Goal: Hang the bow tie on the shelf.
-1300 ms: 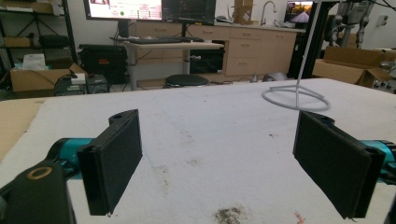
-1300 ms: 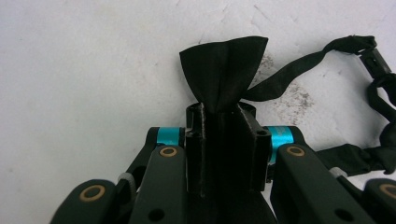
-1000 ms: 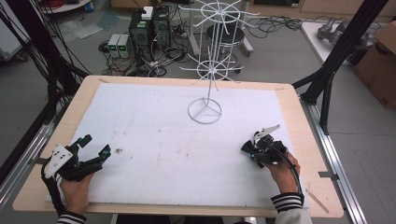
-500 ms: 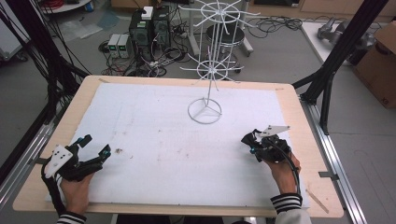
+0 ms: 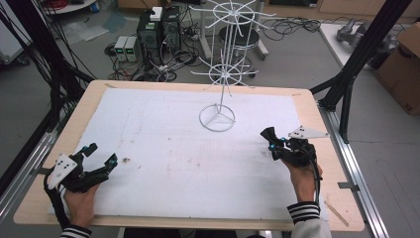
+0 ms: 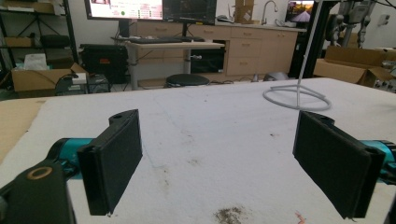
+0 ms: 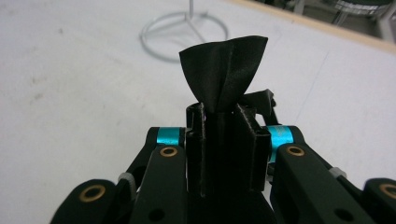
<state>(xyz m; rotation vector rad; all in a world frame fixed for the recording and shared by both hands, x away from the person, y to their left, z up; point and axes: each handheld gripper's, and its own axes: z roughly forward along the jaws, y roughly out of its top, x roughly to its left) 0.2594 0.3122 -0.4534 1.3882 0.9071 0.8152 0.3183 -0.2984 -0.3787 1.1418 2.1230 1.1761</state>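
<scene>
A white wire display rack (image 5: 218,79) stands on its ring base (image 5: 217,117) at the middle back of the white-covered table (image 5: 163,148). My right gripper (image 5: 271,144) is at the right side of the table, shut on a small piece of black fabric (image 7: 224,72) that fans out above the jaws (image 5: 269,134). The rack's ring base (image 7: 184,32) lies beyond it. My left gripper (image 5: 101,157) rests at the front left, jaws wide apart with nothing between them; its pads (image 6: 114,158) frame bare table, with the rack base (image 6: 297,97) far off to the right.
Small dark stains mark the white cover near the left gripper (image 5: 125,159). Black frame posts (image 5: 356,64) stand at the table's right back corner. Computers and cables (image 5: 153,34) lie on the floor behind the table. A cardboard box (image 5: 401,74) sits at far right.
The right gripper with the black fabric has shifted slightly toward the right and back. The left gripper has stayed in place, open.
</scene>
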